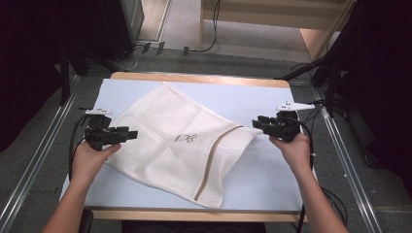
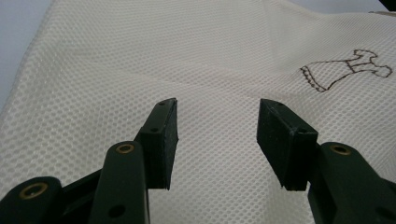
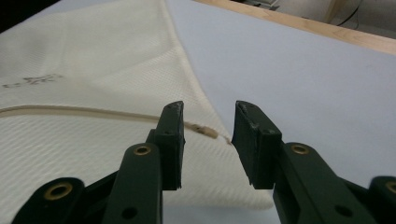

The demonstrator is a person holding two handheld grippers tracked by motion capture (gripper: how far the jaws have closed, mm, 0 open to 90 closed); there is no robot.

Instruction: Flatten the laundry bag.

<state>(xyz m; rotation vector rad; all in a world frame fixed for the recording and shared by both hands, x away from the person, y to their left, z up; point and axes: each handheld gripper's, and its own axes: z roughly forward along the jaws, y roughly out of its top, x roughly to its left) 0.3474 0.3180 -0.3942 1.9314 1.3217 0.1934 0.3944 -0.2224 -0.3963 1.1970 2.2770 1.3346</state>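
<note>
With its near corner by the table's [image 1: 145, 213] near edge, the mesh bag [image 1: 170, 145] lies flat mid-table, flanked by the left gripper [image 1: 127, 133] and the right gripper [image 1: 257, 122], jaws parted and empty, probably aimed to pinch opposite sides.

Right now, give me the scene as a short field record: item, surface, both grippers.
item: white mesh laundry bag, flat, tan zipper, small embroidered dress motif
surface: pale blue mat on wooden table
left gripper: open over the bag's left edge, nothing held
right gripper: open at the bag's zipper corner, nothing held
</note>
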